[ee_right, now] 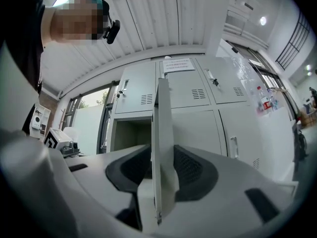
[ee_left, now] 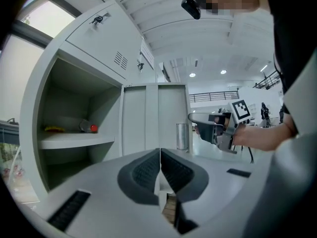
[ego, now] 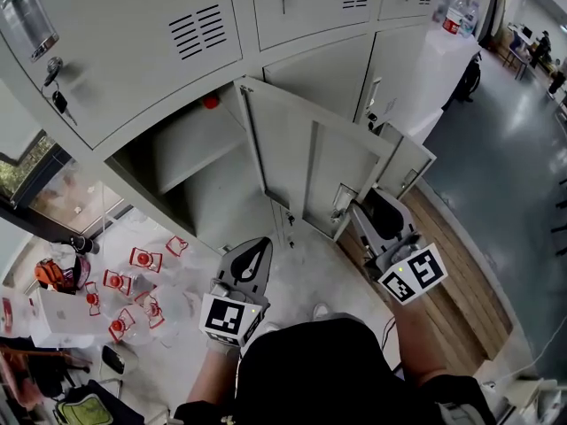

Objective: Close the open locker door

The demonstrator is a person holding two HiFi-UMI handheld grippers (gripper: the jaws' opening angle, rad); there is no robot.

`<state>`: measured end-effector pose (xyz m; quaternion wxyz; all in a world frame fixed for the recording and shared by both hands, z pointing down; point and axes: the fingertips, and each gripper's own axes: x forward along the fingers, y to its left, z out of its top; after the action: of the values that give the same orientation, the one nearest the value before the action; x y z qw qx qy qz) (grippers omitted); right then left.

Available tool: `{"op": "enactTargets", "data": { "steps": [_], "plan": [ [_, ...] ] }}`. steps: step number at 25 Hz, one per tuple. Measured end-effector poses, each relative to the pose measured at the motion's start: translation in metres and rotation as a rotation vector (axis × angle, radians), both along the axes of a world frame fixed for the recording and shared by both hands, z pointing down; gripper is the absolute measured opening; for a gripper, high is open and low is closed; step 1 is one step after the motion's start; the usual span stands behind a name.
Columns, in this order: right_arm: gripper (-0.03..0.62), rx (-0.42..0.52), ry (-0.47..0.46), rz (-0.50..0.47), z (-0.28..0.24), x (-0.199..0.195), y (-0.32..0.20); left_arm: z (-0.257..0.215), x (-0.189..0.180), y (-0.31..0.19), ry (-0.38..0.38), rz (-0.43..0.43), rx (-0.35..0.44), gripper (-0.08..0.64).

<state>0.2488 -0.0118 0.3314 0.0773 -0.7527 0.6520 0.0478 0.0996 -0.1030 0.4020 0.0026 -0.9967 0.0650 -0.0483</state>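
Observation:
The grey locker door (ego: 306,162) stands swung out from its open compartment (ego: 186,162), seen from above in the head view. My right gripper (ego: 359,206) is at the door's free edge, near the latch. In the right gripper view the door edge (ee_right: 162,133) runs up between the jaws of the right gripper (ee_right: 161,155); the pads flank it closely, jaws wide. My left gripper (ego: 257,248) hangs lower, in front of the compartment, shut with nothing in it. Its pads meet (ee_left: 160,150), facing the door (ee_left: 153,118) and the right gripper (ee_left: 198,119).
A red-capped bottle (ee_left: 88,128) lies on the compartment's shelf. Shut lockers with keys (ego: 58,100) surround the open one. Red-and-white items (ego: 133,290) are scattered on the floor at left. A bottle (ego: 455,11) stands on top at right. A wooden strip (ego: 461,273) edges the floor.

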Motion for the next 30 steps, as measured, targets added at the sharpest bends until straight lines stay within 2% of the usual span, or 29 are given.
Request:
{"op": "enactTargets", "data": {
  "steps": [10, 18, 30],
  "plan": [
    [0.141, 0.025, -0.016, -0.128, -0.003, -0.051, -0.003, 0.009, -0.036, -0.001, -0.017, -0.061, -0.007, 0.024],
    [0.141, 0.037, -0.030, -0.267, 0.000, -0.104, -0.019, 0.004, -0.066, -0.003, -0.009, -0.120, -0.005, 0.023],
    [0.141, 0.060, -0.039, -0.502, -0.002, -0.171, -0.065, 0.009, -0.127, -0.028, -0.031, -0.305, -0.012, 0.023]
  ]
}}
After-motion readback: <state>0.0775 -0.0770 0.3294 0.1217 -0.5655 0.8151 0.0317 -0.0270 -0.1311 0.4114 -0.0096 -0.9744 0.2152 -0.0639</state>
